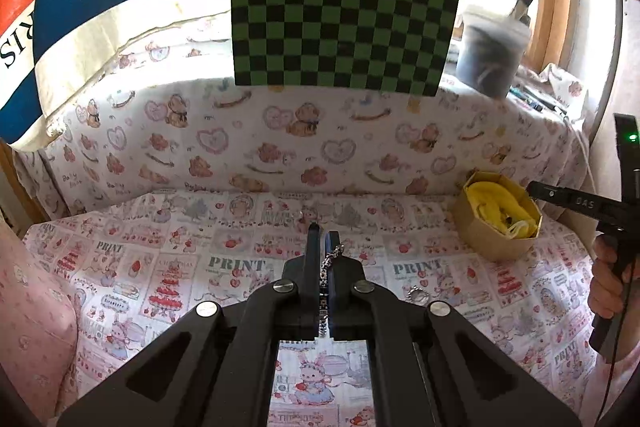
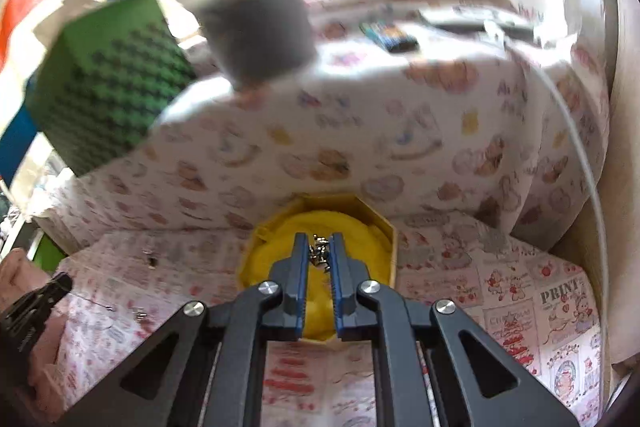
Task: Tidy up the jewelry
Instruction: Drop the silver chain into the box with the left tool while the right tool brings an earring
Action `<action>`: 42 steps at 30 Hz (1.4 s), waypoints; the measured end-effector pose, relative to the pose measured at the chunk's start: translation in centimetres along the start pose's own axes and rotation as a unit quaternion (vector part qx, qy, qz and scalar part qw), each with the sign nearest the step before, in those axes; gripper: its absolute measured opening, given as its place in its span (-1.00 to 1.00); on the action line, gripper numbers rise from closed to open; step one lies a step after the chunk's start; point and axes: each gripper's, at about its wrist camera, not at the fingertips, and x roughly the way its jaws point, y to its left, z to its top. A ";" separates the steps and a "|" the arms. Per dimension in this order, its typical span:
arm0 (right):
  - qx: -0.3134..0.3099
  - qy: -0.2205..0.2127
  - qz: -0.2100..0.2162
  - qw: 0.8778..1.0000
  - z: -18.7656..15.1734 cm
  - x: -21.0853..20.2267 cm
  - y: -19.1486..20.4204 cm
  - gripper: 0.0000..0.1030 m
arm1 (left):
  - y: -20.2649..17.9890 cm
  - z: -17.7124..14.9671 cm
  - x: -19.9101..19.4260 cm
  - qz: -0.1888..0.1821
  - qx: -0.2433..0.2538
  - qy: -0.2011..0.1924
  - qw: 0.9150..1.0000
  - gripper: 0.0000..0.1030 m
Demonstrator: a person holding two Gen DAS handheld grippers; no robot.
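The left gripper (image 1: 323, 235) is closed on a silver beaded chain (image 1: 326, 277), whose links run back between the black fingers, one loose end curling out to the right near the tips; the grip appears intended to keep the limp, fine chain from slipping or tangling while it is carried above the printed tablecloth (image 1: 160, 267). The right gripper (image 2: 319, 247) hovers over an octagonal cardboard box (image 2: 390, 227) lined with soft, crumpled yellow cloth (image 2: 360, 247), its blue-faced fingers a narrow gap apart with a small cluster of silver links (image 2: 319, 251) between the tips; whether the pads actually pinch that cluster cannot be told. The padded lining presumably cushions the metal pieces and marks the box as the collection point. A further small ring-shaped silver piece (image 1: 417, 294) lies on the cloth, well apart from the box.
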 end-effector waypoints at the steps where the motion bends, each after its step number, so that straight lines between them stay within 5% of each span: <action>1: 0.000 0.003 -0.003 1.000 -0.1 0.3 -0.1 -0.82 | -0.1 0.0 0.1 0.000 0.001 0.000 1.000 -0.97; 7: 0.021 0.012 0.008 1.000 0.0 0.6 -1.5 -0.82 | -1.8 0.9 -0.1 -0.037 0.003 0.016 0.999 -0.97; 21: 0.037 0.013 0.028 0.999 0.4 -0.3 -4.0 -0.81 | -12.8 9.0 2.4 -0.045 0.042 0.012 0.998 -0.97; 35: 0.063 0.014 0.052 0.997 0.3 0.3 -4.4 -0.65 | -16.1 9.5 6.0 -0.095 0.037 0.055 0.993 -0.97; 42: 0.117 -0.033 0.083 0.989 0.8 -2.0 -7.1 -0.55 | -17.1 8.8 8.2 -0.108 0.041 0.080 0.990 -0.97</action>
